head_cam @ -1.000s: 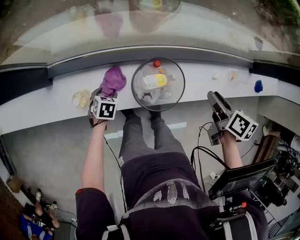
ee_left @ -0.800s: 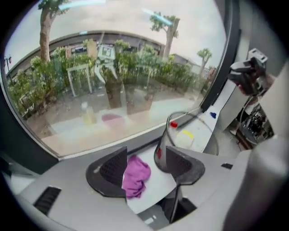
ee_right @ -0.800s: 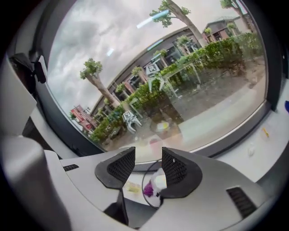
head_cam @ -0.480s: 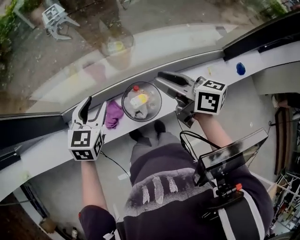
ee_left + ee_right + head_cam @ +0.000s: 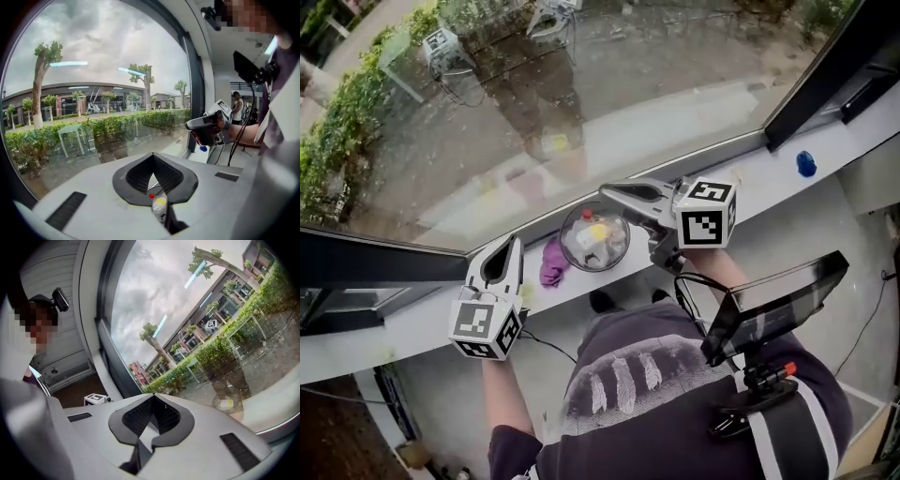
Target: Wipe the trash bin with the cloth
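The round clear trash bin (image 5: 594,236) stands on the white window ledge (image 5: 750,169) with a bottle and other litter inside. Just left of it on the ledge lies the purple cloth (image 5: 553,262), with nothing holding it. My left gripper (image 5: 513,243) is raised in the air, left of the cloth and nearer me, shut and empty. My right gripper (image 5: 607,193) hangs over the bin's right rim, also shut and empty. In the left gripper view the shut jaws (image 5: 153,155) point at the window, with the bin's bottle (image 5: 159,204) showing below them. The right gripper's jaws (image 5: 153,397) are shut too.
A large window pane (image 5: 581,103) rises right behind the ledge, with a dark frame (image 5: 366,258) at the left. A small blue object (image 5: 806,164) sits far right on the ledge. A black screen on a mount (image 5: 773,305) hangs at the person's chest.
Both grippers have risen from ledge height into the air and their jaws have shut. The left one came away from the cloth. The head view has tilted up toward the window.
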The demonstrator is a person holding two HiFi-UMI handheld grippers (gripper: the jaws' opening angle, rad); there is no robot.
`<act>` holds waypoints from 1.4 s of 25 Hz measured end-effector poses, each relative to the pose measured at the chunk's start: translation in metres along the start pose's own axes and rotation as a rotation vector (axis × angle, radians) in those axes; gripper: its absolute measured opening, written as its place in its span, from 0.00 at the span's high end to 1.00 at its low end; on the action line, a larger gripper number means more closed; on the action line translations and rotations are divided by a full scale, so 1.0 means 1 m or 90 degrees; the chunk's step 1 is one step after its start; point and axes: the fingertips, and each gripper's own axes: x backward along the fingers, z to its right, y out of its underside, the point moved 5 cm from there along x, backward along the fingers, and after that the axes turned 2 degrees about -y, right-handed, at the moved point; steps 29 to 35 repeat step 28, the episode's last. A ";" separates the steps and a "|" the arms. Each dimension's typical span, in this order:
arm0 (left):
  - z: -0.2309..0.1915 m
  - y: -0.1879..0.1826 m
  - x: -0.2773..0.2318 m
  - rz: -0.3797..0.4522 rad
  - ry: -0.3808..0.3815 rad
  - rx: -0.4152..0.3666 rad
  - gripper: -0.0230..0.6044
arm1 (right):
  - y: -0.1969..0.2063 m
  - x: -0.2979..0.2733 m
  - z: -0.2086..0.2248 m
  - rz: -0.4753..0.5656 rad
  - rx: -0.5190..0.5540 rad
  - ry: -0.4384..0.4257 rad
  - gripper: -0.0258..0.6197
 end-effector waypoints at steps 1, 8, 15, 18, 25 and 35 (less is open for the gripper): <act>0.012 -0.005 0.000 0.000 0.003 -0.006 0.97 | -0.003 0.010 0.000 0.001 0.004 -0.008 0.96; 0.105 -0.022 -0.011 -0.016 -0.001 -0.042 0.97 | -0.004 0.080 0.010 -0.008 0.004 -0.026 0.96; 0.156 -0.007 -0.007 -0.106 0.005 -0.070 0.97 | 0.017 0.090 -0.001 -0.035 -0.017 -0.086 0.96; 0.165 0.005 0.004 -0.141 0.010 -0.061 0.97 | 0.033 0.092 -0.002 -0.027 -0.043 -0.071 0.96; 0.168 0.025 0.027 -0.152 0.025 -0.043 0.97 | 0.066 0.099 -0.007 -0.011 -0.087 -0.045 0.96; 0.168 0.044 0.038 -0.169 0.038 -0.043 0.97 | 0.088 0.096 -0.014 -0.020 -0.104 -0.030 0.96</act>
